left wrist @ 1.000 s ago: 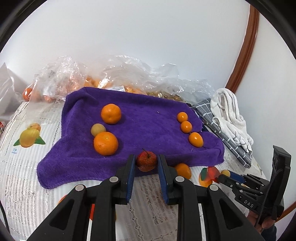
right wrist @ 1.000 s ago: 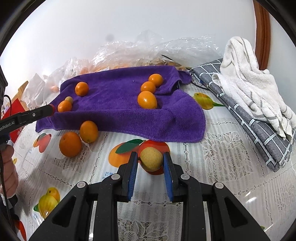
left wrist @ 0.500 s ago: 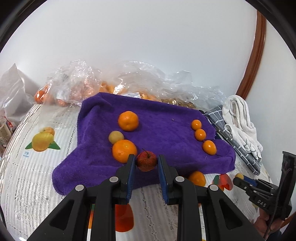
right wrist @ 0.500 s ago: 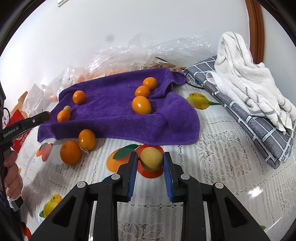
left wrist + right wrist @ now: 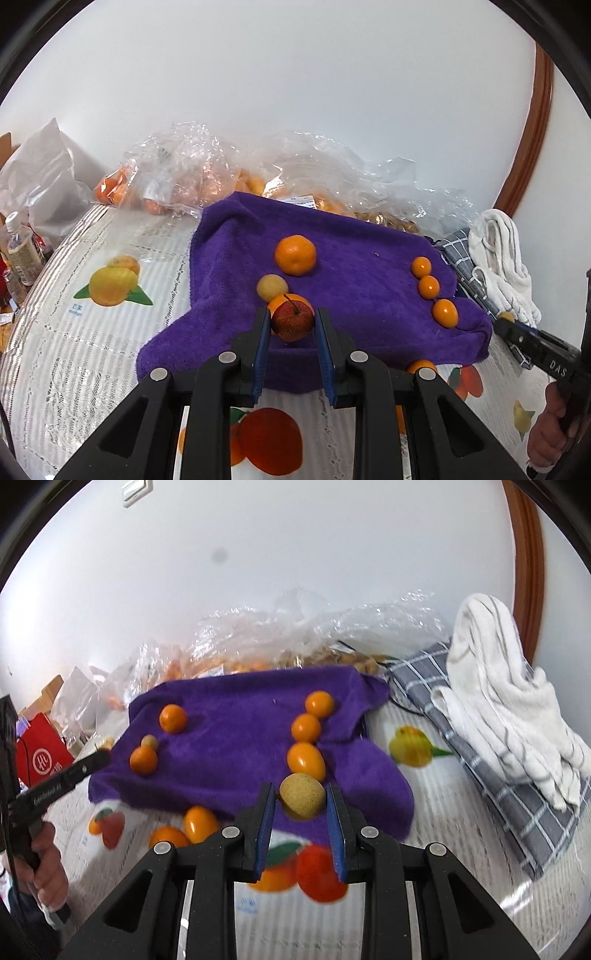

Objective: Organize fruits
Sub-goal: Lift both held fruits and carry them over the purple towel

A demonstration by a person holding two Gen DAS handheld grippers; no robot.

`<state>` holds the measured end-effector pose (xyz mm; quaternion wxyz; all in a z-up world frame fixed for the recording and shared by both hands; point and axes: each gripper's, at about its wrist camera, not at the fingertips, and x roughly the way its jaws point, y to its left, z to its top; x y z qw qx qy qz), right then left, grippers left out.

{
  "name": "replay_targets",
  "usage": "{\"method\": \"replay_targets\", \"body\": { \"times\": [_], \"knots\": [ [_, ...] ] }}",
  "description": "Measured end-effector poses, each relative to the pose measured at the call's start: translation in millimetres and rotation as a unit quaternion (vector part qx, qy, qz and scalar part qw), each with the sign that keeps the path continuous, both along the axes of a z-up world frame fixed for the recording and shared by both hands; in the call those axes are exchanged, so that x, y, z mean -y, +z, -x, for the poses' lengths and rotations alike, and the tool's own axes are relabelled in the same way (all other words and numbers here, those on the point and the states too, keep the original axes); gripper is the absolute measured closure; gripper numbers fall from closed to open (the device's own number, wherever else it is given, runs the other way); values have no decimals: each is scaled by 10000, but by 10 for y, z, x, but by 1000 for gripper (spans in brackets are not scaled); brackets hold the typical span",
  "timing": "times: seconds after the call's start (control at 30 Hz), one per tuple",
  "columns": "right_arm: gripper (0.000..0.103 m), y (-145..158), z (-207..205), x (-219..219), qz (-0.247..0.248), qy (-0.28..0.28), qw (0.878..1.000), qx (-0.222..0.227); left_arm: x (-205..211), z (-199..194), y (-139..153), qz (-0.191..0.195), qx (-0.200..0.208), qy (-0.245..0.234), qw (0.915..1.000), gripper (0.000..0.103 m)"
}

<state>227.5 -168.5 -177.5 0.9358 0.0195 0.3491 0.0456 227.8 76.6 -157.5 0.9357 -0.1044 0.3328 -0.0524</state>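
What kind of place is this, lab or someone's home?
Most likely a home, a dining or side table against a wall. It has a fruit-print tablecloth, clear plastic bags of fruit at the back, and folded towels beside a purple cloth.

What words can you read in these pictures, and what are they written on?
"DAS": on the right gripper, on its side, in the left wrist view.
Blurred white lettering: on the left gripper, on its side, unreadable.
White round sign: on the red bag, unreadable.
Blue print: on the tablecloth, too small.
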Motion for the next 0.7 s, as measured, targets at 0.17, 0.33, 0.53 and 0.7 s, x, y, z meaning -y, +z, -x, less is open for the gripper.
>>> {"method": "replay_targets", "body": {
  "times": [0.17,0.33,0.53,0.7],
  "knots": [
    [75,-16,-198,-105,26,100,9999,-47,-99,-26,-8,35,-11,162,9999,80],
    [75,-81,-361,-205,108,221,9996,-133,-185,-49,-23,79,-26,311,9995,80],
    [75,-172,-520,-284,138,309,9992,-203,-231,-76,-51,109,-45,431,9990,80],
    [75,-265,-610,-347,221,397,9986,-281,-244,-96,-59,58,-32,494,9988,80]
  ]
}}
